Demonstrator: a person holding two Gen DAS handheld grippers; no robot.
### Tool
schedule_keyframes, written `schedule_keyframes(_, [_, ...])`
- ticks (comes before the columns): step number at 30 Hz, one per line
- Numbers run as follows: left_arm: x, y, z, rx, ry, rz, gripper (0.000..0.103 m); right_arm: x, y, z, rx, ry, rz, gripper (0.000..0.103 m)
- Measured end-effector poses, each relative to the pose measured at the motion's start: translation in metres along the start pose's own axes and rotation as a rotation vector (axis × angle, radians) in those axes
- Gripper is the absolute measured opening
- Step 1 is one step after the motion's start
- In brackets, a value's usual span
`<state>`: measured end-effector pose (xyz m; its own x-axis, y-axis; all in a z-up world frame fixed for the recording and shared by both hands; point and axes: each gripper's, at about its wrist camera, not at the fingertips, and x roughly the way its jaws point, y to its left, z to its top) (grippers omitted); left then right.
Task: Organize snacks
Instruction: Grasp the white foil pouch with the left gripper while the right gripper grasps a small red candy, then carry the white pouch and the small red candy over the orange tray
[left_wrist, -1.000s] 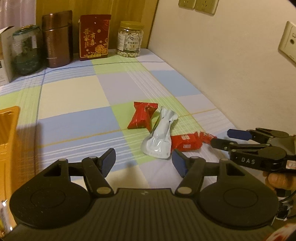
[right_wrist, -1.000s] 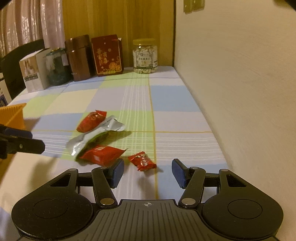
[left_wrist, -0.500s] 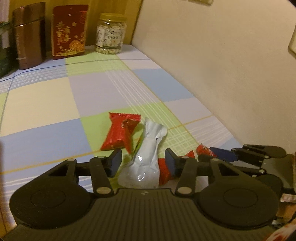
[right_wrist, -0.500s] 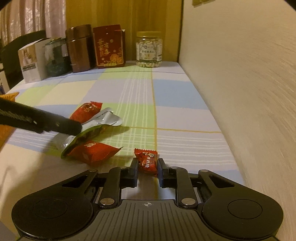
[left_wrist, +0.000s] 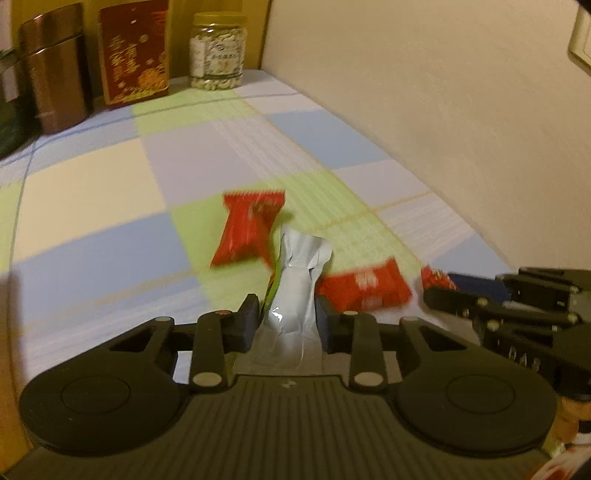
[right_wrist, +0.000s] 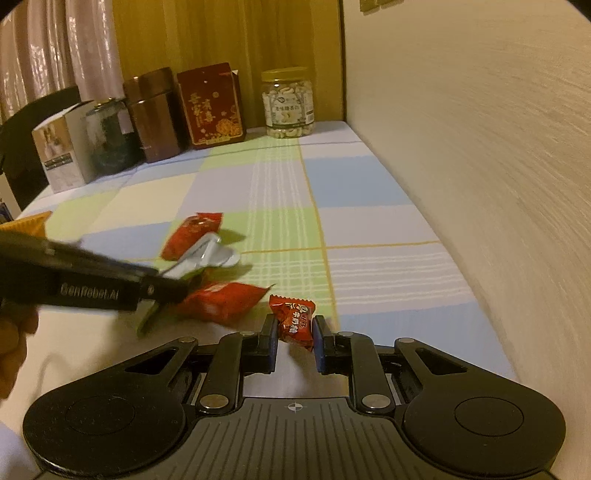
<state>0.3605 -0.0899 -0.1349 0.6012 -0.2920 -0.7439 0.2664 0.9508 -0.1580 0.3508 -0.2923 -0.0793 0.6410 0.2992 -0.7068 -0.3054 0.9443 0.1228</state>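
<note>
Both grippers have just been closing: the left gripper (left_wrist: 286, 315) now pinches the silver packet (left_wrist: 295, 291) lying mid-bench, and the right gripper (right_wrist: 295, 338) clamps the small red candy (right_wrist: 293, 319) at the near edge. Judging by that, both are ready to lift. Crinkled foil wrappers; two larger red packets (left_wrist: 249, 230) lie loose beside them on the checked bench (right_wrist: 362, 177).
</note>
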Motion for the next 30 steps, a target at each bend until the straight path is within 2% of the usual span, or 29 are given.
schedule_keyframes(6, [-0.042, -0.002, -0.045, -0.033, 0.008, 0.037, 0.029, -0.014, 0.021, -0.015, -0.013, 0.038, 0.038, 0.02])
schedule_keyframes(10, [-0.058, -0.005, -0.062, -0.011, 0.002, 0.057, 0.031, -0.02, 0.03, -0.024, -0.009, 0.055, 0.054, 0.02])
schedule_keyframes(16, [-0.055, -0.01, -0.059, 0.063, -0.033, 0.073, 0.033, -0.028, 0.035, -0.027, -0.006, 0.058, 0.053, 0.02])
schedule_keyframes(19, [-0.046, -0.011, -0.055, 0.094, -0.022, 0.086, 0.033, -0.03, 0.035, -0.026, -0.005, 0.06, 0.044, 0.02])
schedule_keyframes(22, [-0.043, -0.008, -0.056, 0.084, 0.001, 0.068, 0.032, -0.033, 0.034, -0.025, -0.007, 0.056, 0.039, 0.02])
schedule_keyframes(23, [-0.043, -0.008, -0.057, 0.081, 0.007, 0.07, 0.028, -0.033, 0.035, -0.024, -0.008, 0.055, 0.038, 0.02])
schedule_keyframes(30, [-0.062, -0.007, -0.065, 0.021, -0.003, 0.071, 0.028, -0.043, 0.038, -0.019, -0.008, 0.048, 0.029, 0.02])
